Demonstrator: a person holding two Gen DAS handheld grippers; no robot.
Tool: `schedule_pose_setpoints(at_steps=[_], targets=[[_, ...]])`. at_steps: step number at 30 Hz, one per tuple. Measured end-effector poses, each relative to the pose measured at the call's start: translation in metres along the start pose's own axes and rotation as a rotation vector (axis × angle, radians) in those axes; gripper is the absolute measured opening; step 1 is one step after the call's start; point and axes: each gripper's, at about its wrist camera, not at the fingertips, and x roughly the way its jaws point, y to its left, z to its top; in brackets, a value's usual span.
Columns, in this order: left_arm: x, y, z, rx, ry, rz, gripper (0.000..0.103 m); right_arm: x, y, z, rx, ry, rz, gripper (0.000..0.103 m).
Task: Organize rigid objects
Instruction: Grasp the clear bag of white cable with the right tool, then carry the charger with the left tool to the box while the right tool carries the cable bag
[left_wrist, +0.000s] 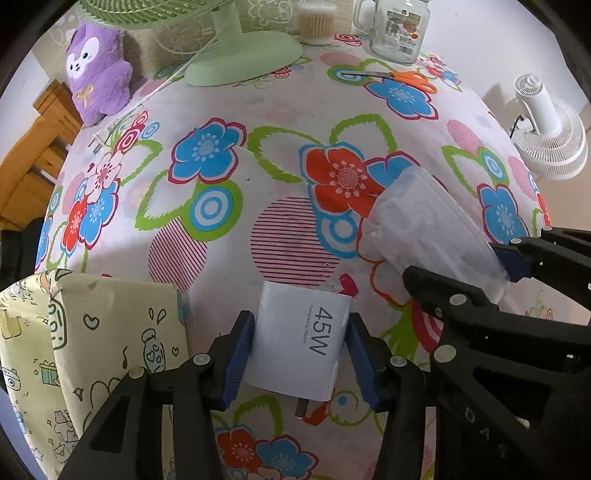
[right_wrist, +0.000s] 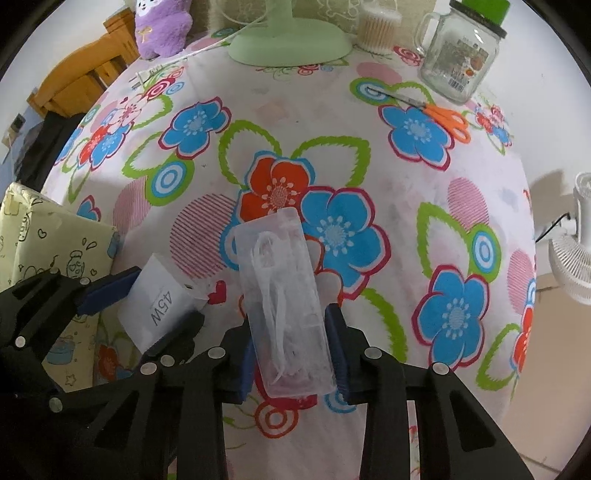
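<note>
A white charger block marked 45W (left_wrist: 291, 354) is clamped between the blue pads of my left gripper (left_wrist: 300, 325), just above the flowered tablecloth (left_wrist: 229, 110). Its metal prongs stick out at the lower end. To its right, my right gripper (right_wrist: 290, 321) is shut on a clear plastic case (right_wrist: 280, 280) with a coiled white cable inside. The case points away from me over the cloth. Each gripper shows in the other's view: the right gripper (left_wrist: 461, 266) with the case (left_wrist: 417, 218), and the left gripper (right_wrist: 151, 306) with the charger (right_wrist: 155, 295).
A pale yellow patterned box (left_wrist: 92, 332) stands close on the left of the charger. At the far edge are a green fan base (left_wrist: 243, 55), a purple plush toy (left_wrist: 96, 74), a swab tub (left_wrist: 316, 22), a glass jar (left_wrist: 399, 29) and orange scissors (left_wrist: 406, 77). A white fan (left_wrist: 546, 125) stands off the table, right.
</note>
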Motion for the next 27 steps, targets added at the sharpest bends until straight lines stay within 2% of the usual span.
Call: schedule_pose_setpoints(at_steps=[5,27], targets=[[-0.007,-0.006,-0.006,0.003,0.001,-0.011,0.051,-0.008,-0.001,-0.007,0.018,-0.005,-0.001,0.034],[-0.061,-0.017,-0.044,0.046,-0.043,-0.028,0.049,-0.065,0.014,-0.054,0.101,-0.070,-0.028,0.034]])
